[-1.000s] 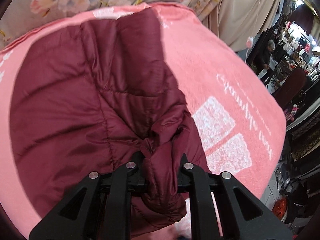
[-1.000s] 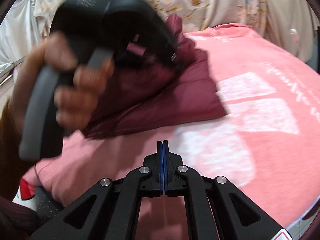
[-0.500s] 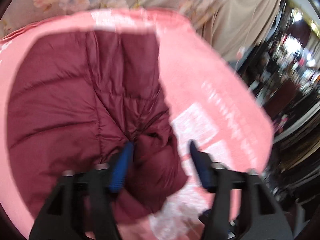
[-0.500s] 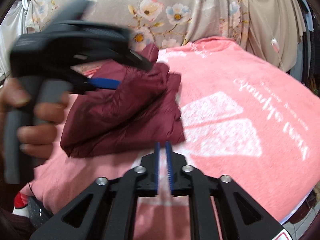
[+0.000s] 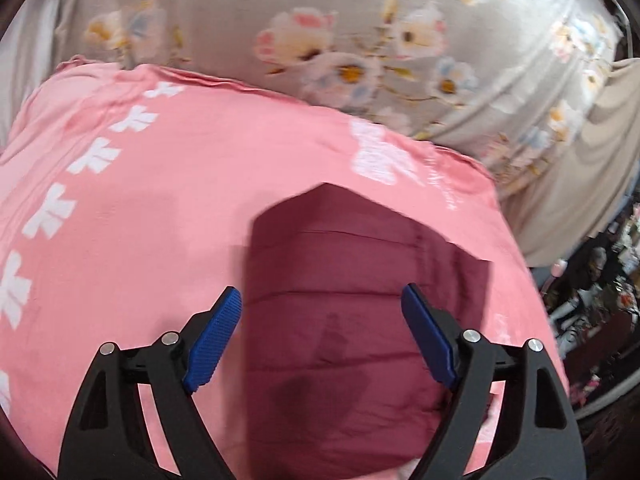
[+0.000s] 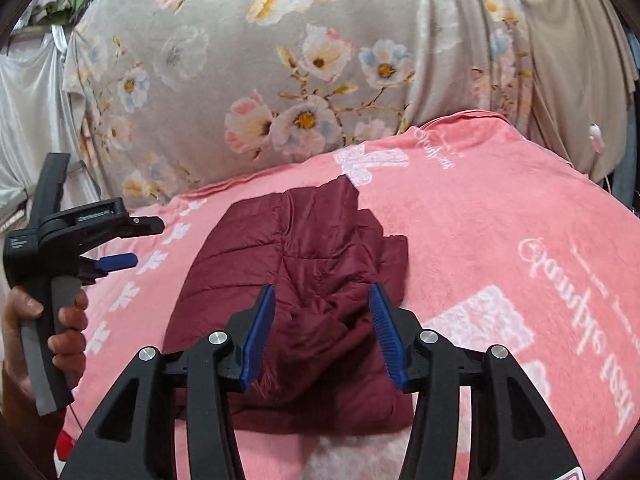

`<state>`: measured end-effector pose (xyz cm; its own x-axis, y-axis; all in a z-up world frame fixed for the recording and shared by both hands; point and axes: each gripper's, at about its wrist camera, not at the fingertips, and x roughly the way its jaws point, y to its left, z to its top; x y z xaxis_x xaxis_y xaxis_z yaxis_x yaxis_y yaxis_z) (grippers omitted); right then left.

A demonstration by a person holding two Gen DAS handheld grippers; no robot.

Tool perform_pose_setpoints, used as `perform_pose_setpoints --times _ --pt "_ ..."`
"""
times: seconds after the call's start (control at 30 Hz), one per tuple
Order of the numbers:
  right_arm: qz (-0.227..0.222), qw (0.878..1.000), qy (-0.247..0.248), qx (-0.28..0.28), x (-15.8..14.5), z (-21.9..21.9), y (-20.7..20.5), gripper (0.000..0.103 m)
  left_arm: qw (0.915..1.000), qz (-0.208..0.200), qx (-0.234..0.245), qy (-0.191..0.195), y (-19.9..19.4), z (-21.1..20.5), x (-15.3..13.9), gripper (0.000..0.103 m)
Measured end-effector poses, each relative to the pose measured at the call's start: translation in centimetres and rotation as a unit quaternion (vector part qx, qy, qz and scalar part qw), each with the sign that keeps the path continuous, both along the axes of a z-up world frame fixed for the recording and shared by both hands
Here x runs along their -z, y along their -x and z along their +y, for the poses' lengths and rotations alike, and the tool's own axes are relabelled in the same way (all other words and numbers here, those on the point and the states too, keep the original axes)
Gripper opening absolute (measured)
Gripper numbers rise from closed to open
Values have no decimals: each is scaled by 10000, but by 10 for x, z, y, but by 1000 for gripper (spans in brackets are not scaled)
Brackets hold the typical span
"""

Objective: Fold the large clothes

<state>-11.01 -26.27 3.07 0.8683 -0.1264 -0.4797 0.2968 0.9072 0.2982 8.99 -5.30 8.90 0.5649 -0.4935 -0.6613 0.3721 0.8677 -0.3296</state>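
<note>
In the left wrist view, the left gripper [image 5: 320,320] hung wide open and empty over the maroon jacket [image 5: 352,344] lying on the pink blanket [image 5: 160,208]. In the right wrist view, the right gripper [image 6: 322,336] stood open, holding nothing, above the jacket's bunched near part.

The right tongs [image 6: 322,312] hang spread open over a folded maroon jacket [image 6: 292,280]. It lies on a pink blanket [image 6: 500,220]. The left tongs [image 6: 116,248], held in a hand [image 6: 48,320], are open beside it.

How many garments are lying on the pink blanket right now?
1: a maroon puffer jacket, folded into a bundle near the middle of the pink blanket, in front of the open right gripper. Anything tucked beneath it would be hidden.
</note>
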Motion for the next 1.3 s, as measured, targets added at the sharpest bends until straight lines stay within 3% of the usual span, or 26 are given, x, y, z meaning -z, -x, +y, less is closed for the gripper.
perform_pose_setpoints --times 0.13,0.3,0.4,0.47,0.67,0.87,1.3 --pt "327 9995 -21 9 12 -5 -27 50 9998 17 -45 -181 -6 0 10 79" --pt "651 9952 -702 192 30 -31 -57 48 9992 64 -133 -380 -15 -19 23 78" --pt "806 9934 -812 86 39 -35 -70 10 9989 158 -121 -424 -20 -24 31 76" --pt "677 9955 -656 64 33 -34 -67 4 9987 187 -104 -466 -21 -29 34 75" --pt "402 9981 -253 384 10 -45 -49 3 9990 127 17 -428 -20 -41 30 73" --pt "949 9931 -319 611 45 -64 -56 3 9979 140 253 -571 -19 -74 39 72" --pt "1297 9902 86 520 80 -49 -69 5 9928 95 238 -1169 -20 -102 74 71"
